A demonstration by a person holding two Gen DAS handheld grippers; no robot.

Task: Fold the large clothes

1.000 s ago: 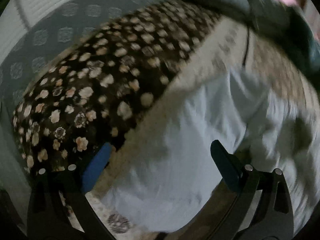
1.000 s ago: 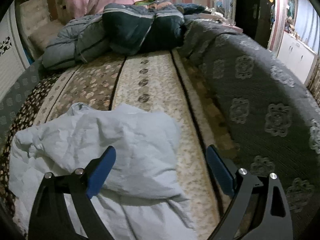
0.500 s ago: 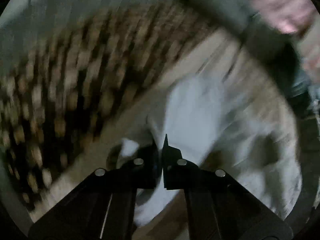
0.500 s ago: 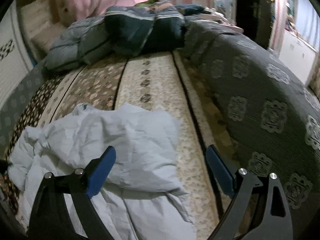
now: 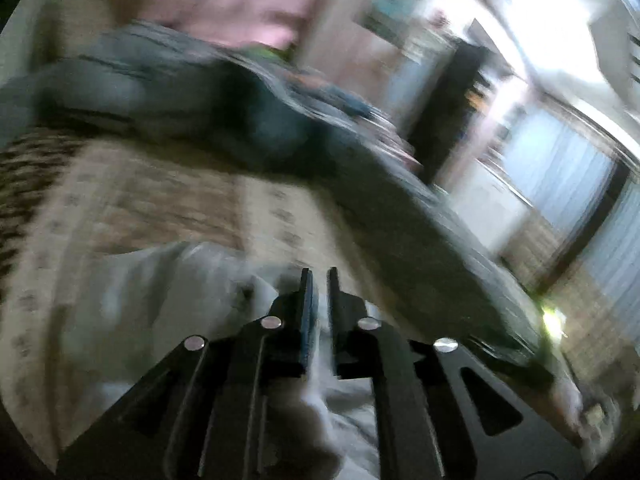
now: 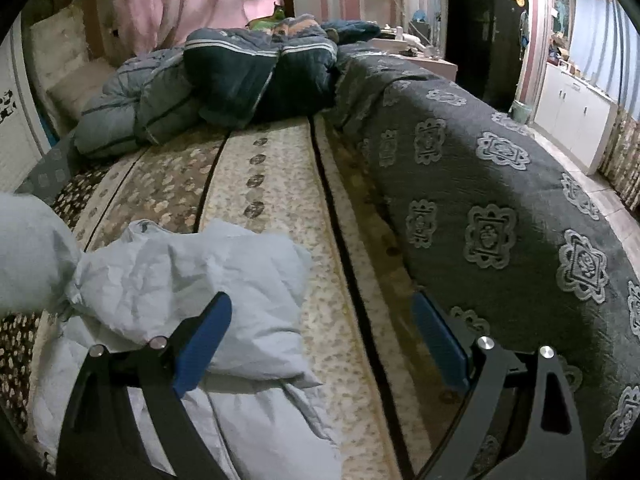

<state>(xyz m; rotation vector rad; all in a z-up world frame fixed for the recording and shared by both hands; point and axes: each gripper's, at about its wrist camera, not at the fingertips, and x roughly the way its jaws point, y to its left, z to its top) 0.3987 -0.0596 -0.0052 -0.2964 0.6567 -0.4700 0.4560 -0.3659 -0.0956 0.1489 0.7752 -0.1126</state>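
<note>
- Over the near end of the garment [image 6: 192,280], the right gripper [image 6: 320,300] hangs with its fingers spread wide and nothing between them. Its left finger [image 6: 204,340] is above the cloth and its right finger is out past the garment's right edge, so no pad touches the fabric.
- At the garment's left side, a bunched lobe of the pale blue cloth stands raised off the bed [image 6: 280,184], drawn to a tight neck where it meets the rest.
- That fits the blurred left wrist view. The left gripper [image 5: 319,274] shows a narrow slit between its fingers, which have just been easing apart, and pale cloth sits low in the gap. It appears to be pinching a fold of the garment [image 5: 160,292], though the blur leaves this short of certain.
- The rest of the garment lies crumpled in a heap, with one thick fold lapped over the lower part and no flat panel showing.
- The step in hand looks like an early one: picking up an edge to spread the garment out, with no fold laid yet.
- The next move likely calls for the right gripper to drop to the garment's right edge and close on it. Both grippers can then pull the cloth taut and flat.
- Right of the garment runs a grey patterned cover [image 6: 480,200].
- Well beyond the garment, dark quilts [image 6: 240,76] are piled at the head of the bed.
</note>
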